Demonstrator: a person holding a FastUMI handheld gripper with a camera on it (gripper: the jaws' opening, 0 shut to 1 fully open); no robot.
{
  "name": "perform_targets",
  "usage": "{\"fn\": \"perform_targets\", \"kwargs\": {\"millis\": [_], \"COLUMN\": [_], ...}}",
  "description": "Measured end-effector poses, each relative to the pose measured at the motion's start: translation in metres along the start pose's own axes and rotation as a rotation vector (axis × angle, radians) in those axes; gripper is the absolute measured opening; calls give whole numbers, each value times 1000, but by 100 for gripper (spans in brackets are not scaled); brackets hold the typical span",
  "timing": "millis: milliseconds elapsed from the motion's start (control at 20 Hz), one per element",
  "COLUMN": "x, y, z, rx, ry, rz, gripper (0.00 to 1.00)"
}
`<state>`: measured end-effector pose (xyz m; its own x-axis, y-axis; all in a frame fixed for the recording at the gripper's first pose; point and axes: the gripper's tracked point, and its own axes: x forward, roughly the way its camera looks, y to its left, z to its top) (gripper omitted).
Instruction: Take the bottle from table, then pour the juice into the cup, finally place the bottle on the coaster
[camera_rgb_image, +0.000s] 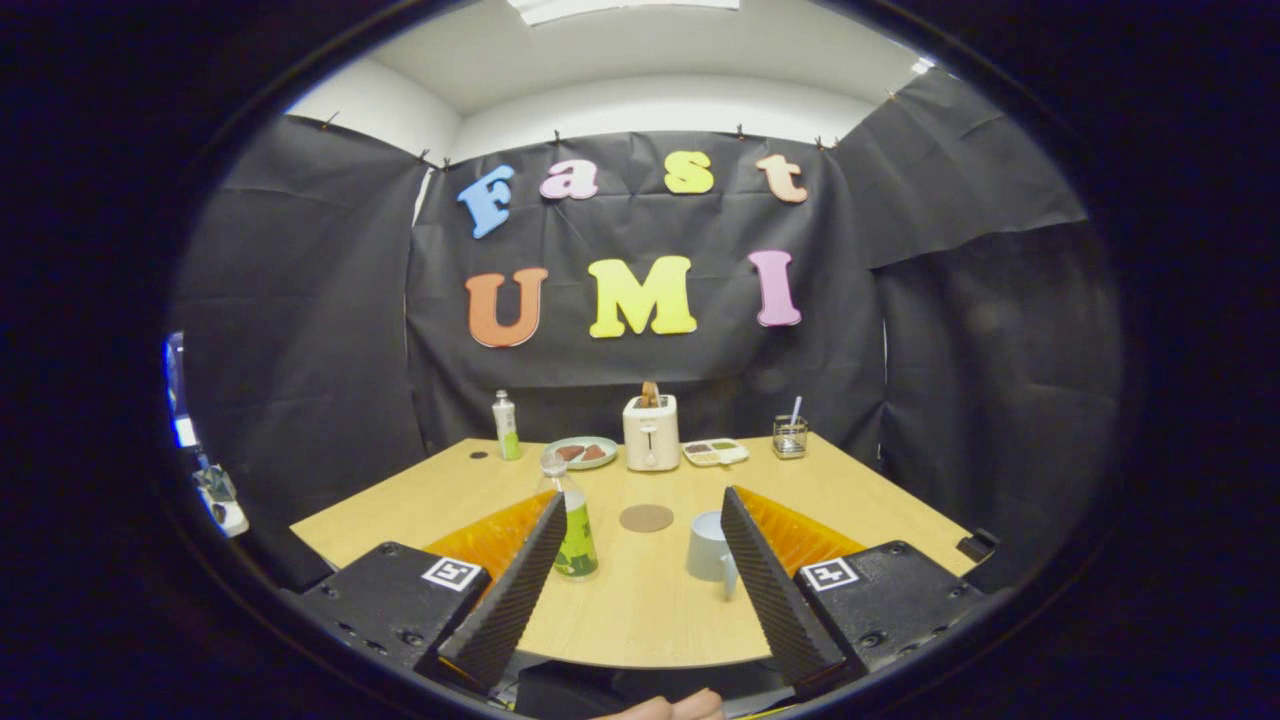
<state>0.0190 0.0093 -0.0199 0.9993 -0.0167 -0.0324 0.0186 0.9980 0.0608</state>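
Nothing done yet: our gripper (640, 520) fingers apart, holding nothing. Bottle (572, 525) at 11 o'clock on counter (640, 610), cup (708, 546) at 1, coaster (646, 517) betw. them. Grab, pour, place all left.

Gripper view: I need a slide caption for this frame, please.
Open gripper hovers above the table, framing the juice bottle, coaster and cup before the grasp.
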Motion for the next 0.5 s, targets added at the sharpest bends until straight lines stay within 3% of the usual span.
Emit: {"fn": "perform_targets", "kwargs": {"millis": [500], "x": [61], "y": [30], "z": [-40], "rx": [-42], "ry": [53], "rz": [9], "gripper": [99]}}
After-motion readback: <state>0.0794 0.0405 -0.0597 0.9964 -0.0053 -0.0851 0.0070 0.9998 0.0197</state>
